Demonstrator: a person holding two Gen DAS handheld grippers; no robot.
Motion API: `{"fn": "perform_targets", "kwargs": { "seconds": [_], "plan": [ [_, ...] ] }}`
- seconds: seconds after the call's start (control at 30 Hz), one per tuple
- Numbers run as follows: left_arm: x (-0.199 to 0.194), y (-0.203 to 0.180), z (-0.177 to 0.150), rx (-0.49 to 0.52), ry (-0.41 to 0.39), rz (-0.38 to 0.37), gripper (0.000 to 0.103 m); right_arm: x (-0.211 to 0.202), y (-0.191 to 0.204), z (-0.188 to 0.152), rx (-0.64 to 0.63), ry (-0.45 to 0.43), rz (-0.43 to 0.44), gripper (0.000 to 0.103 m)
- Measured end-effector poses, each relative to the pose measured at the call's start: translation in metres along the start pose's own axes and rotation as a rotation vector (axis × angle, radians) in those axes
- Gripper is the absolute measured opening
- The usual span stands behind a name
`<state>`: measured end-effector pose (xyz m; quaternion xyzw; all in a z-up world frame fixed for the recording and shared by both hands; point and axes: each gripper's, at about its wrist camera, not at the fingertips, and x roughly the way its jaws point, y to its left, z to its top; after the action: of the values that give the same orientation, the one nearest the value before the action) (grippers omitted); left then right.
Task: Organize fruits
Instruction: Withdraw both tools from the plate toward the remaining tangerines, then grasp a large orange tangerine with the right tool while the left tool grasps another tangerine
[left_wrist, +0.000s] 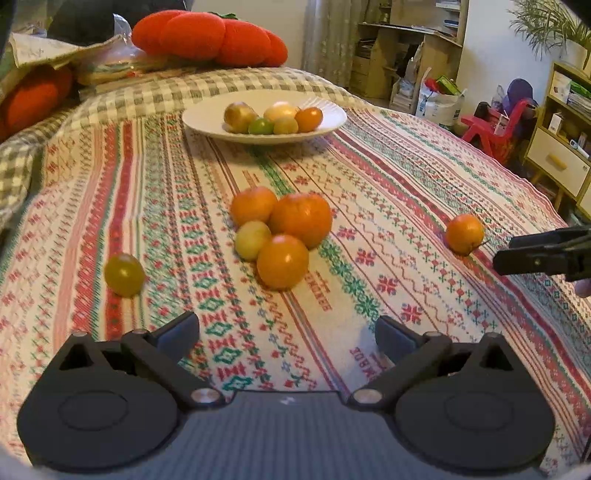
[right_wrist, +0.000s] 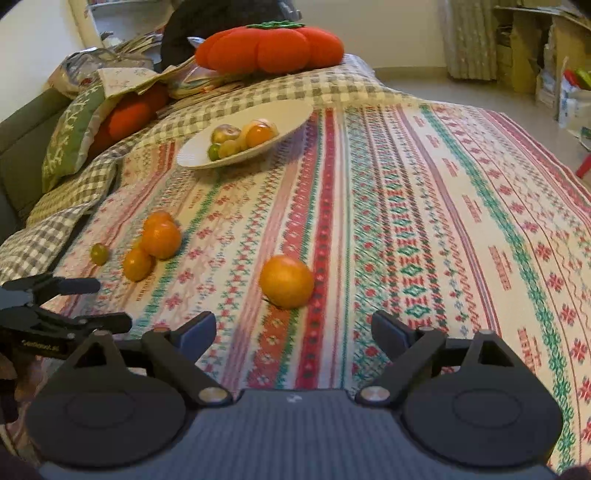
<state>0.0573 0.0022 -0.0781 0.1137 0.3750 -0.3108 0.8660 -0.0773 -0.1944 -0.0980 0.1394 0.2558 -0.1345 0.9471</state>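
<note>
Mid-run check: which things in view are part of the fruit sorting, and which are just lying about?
Job:
white plate holding five small fruits
cluster of four fruits
lone orange fruit
green fruit
left gripper and right gripper, both open

Lying about:
tomato cushion
green pillow
checked blanket

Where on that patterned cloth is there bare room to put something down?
Bare striped cloth spreads right of the lone orange fruit, out to the cloth's edge. Another free strip lies between the white plate and the cluster of four fruits. It is crowded in the plate's middle and around that cluster.
</note>
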Motion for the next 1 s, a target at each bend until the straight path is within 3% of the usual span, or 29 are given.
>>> {"fn": "perform_targets", "kwargs": {
  "seconds": [0.27,0.43,0.8,1.0],
  "plan": [
    [0.004,0.001,-0.004,0.006,-0.062,0.003,0.082,0.011,0.002,-0.007,-0.001,-0.069,-0.05,0.083],
    [0.006,0.0,0.0,0.007,-0.086,-0.007,0.063,0.018,0.011,-0.005,0.0,-0.086,-0.037,0.073],
    [0.011,0.002,0.008,-0.022,-0.1,-0.005,0.046,0.024,0.019,-0.001,-0.019,-0.083,-0.048,0.054],
    [0.013,0.004,0.012,-0.053,-0.099,-0.023,0.031,0.025,0.019,0.002,-0.008,-0.082,-0.045,0.046]
  ]
}}
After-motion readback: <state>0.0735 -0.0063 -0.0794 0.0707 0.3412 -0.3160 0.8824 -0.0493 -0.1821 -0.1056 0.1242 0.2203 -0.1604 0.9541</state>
